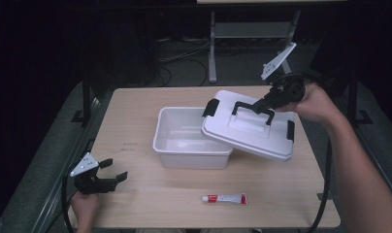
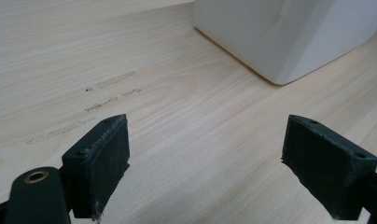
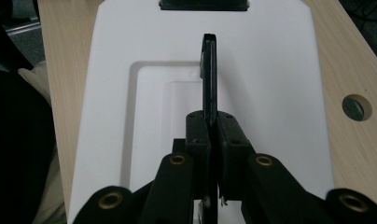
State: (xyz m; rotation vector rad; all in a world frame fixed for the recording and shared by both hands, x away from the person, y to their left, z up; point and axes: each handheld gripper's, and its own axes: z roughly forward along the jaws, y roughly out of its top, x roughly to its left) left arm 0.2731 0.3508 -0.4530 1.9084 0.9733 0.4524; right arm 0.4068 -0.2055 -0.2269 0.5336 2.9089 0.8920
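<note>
So the right gripper has its jaws pinched tight on the black handle of the white lid, held tilted off the open box, while the left gripper sits spread and empty, and the tube lies untouched on the table.

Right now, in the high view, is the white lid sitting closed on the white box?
No: the white lid hangs tilted, held by its black handle in the right gripper, leaving the white box open.

High view looks down on the table; gripper views skim it closely, sharing the white box.
</note>
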